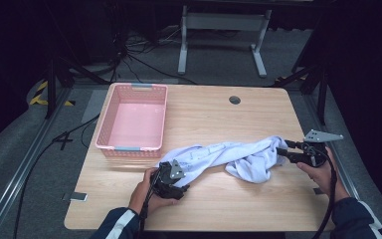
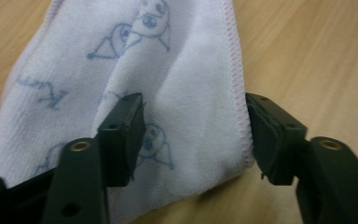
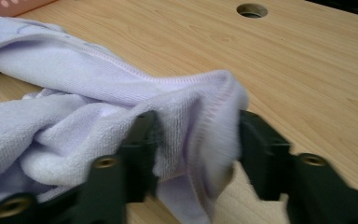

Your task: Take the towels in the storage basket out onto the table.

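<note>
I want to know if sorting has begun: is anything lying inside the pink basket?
No, the pink basket shows a bare floor in the high view, while the towel lies on the table.

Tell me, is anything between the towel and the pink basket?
Nothing visible. Bare table lies between the towel and the pink basket, and the basket looks empty. The left gripper and right gripper each have their jaws around an end of the towel.
</note>
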The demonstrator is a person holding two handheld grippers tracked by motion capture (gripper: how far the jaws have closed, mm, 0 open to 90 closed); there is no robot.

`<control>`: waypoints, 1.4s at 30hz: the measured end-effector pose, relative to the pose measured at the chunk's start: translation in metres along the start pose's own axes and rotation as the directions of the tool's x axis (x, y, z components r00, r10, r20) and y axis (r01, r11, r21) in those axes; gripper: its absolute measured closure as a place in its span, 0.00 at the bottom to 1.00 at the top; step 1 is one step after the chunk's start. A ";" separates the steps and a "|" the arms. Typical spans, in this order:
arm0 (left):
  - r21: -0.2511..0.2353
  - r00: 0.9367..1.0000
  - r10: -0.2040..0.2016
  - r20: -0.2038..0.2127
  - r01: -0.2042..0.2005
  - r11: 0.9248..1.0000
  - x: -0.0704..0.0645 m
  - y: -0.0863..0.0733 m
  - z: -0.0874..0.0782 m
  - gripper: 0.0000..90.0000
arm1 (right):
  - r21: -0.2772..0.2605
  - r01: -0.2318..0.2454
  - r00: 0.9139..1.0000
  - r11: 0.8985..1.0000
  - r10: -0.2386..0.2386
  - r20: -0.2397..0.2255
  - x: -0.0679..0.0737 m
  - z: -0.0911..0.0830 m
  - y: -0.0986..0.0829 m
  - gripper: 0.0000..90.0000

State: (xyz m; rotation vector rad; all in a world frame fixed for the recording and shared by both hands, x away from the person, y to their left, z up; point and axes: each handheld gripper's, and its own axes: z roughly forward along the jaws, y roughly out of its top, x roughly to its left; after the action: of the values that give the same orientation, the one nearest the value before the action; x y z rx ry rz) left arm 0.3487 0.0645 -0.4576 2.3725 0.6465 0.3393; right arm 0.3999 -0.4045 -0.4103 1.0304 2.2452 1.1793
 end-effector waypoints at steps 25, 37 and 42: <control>-0.237 0.957 -0.193 -0.217 0.140 0.961 0.064 -0.082 -0.137 0.96 | 0.077 0.582 0.644 0.809 -0.401 -0.652 0.145 -0.018 -0.037 0.91; -0.257 0.968 -0.251 0.016 0.246 0.935 0.053 -0.099 -0.139 0.51 | 0.030 0.377 0.824 0.926 -0.320 -0.468 0.111 -0.042 -0.012 0.52; -0.254 0.946 -0.323 0.031 0.320 0.913 0.074 -0.084 -0.111 0.42 | 0.059 0.203 0.963 0.977 -0.189 -0.190 0.081 -0.024 0.007 0.45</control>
State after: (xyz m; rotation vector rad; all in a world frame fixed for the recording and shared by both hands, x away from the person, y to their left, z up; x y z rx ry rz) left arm 0.3369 0.2175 -0.4226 1.9786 0.9257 0.2728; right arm 0.3352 -0.3528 -0.3914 0.7304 2.4881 1.1490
